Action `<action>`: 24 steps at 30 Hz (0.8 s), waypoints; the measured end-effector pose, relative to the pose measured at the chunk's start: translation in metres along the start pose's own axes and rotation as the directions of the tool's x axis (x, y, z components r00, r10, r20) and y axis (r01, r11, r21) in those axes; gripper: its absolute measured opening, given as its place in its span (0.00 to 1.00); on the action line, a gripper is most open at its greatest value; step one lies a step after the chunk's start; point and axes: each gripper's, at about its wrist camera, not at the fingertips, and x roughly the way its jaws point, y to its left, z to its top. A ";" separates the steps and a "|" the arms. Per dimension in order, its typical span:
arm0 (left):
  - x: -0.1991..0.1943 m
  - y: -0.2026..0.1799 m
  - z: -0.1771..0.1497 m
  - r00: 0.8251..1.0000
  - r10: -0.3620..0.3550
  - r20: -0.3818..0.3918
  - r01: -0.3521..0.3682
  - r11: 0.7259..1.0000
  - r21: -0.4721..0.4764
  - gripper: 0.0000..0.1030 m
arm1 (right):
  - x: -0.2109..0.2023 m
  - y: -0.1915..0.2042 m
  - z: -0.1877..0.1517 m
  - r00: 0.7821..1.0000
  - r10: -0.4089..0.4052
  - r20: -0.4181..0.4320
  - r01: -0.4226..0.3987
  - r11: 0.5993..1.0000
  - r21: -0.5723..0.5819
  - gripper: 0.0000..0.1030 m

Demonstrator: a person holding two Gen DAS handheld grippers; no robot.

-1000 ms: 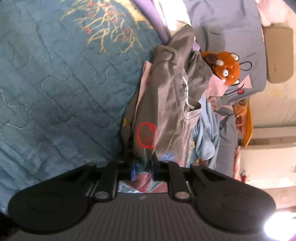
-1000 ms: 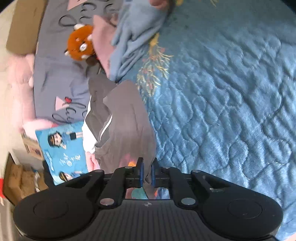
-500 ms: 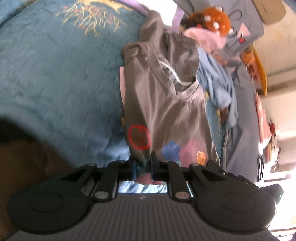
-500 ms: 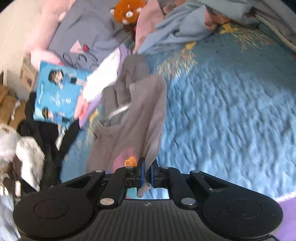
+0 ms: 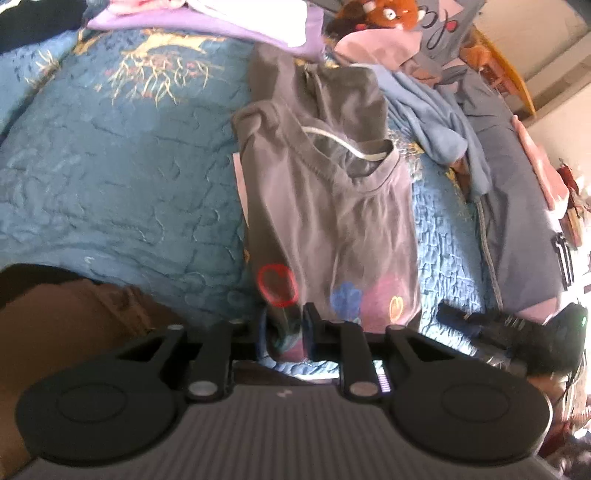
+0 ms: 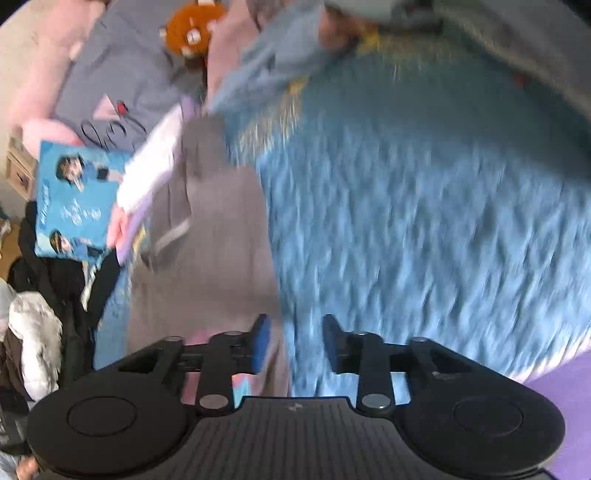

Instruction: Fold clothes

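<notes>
Gripping grey shirt (image 5: 328, 218) hem, left hand-held gripper (image 5: 285, 328); right hand-held gripper (image 6: 295, 343) released beside it.

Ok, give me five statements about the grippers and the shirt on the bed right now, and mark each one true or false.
1. The left gripper has its jaws shut on the hem of the grey T-shirt. True.
2. The right gripper is clamped on the shirt. False: its jaws stand open, with the hem beside the left one.
3. The shirt lies on a blue quilted bedspread. True.
4. The shirt's collar points toward the left gripper. False: the collar is at the far end and the printed hem is near.
5. An orange plush toy sits beyond the shirt. True.
</notes>
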 end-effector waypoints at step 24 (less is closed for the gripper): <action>0.027 0.022 -0.044 0.959 -0.245 0.145 0.263 0.565 -0.782 0.85 | 0.038 0.078 0.084 0.993 0.120 0.014 -0.115 0.971 -0.209 0.48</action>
